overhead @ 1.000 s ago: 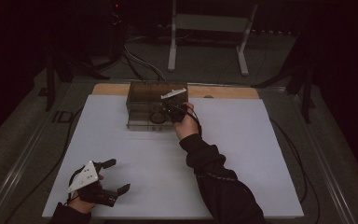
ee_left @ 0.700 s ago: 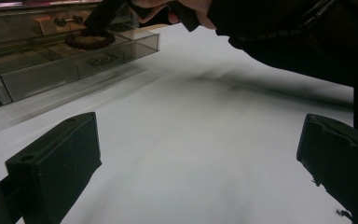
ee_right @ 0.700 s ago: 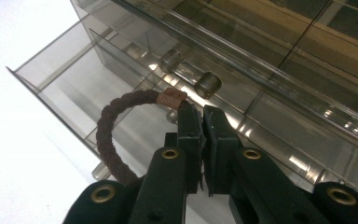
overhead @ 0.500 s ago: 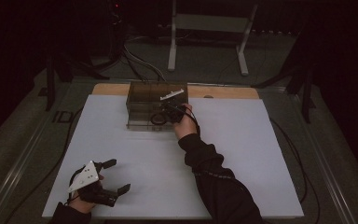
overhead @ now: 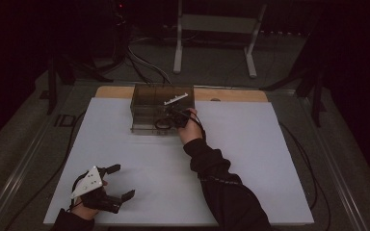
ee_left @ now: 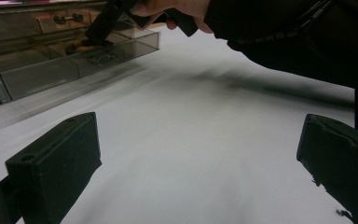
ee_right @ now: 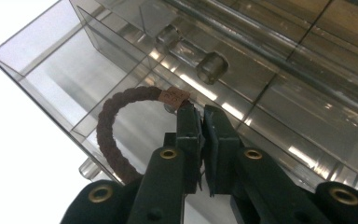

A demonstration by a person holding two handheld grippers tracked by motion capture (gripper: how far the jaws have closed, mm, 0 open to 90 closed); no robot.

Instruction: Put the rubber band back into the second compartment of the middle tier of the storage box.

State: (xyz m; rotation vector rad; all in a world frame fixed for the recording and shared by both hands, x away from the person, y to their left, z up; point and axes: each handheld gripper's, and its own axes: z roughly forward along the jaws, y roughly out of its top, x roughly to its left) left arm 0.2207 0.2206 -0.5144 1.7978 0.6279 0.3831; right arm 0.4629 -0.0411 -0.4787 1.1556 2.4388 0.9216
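The right claw [ee_right: 200, 112] is sitting with its two black jaws pressed almost together, only a thin slit between them, and nothing can be made out between the pads. Its tips are hovering just beside the small tan tag of a dark brown braided hair tie [ee_right: 109, 128]; whether they are touching the tag cannot be told. The hair tie is lying as a loop inside the pulled-out drawer [ee_right: 42, 70] of a smoky clear plastic drawer box [overhead: 149, 101], close against the drawer's front wall. Round clear knobs [ee_right: 212, 65] are showing on the box face just above the loop.

In the high view the right hand [overhead: 189, 126] is reaching forward in a dark sleeve [overhead: 221, 178] to the front of the box — the box is standing at the far edge of the white bench [overhead: 250, 144], with a strip of bare wood [overhead: 231, 94] behind it.

The left claw [overhead: 118, 182] is resting low at the near left corner of the bench, well apart from the box. Its jaws are standing wide apart and holding nothing — the left claw's own view is looking across bare white surface between them, toward the drawer box [ee_left: 51, 56] and the other hand [ee_left: 177, 11] farther off.
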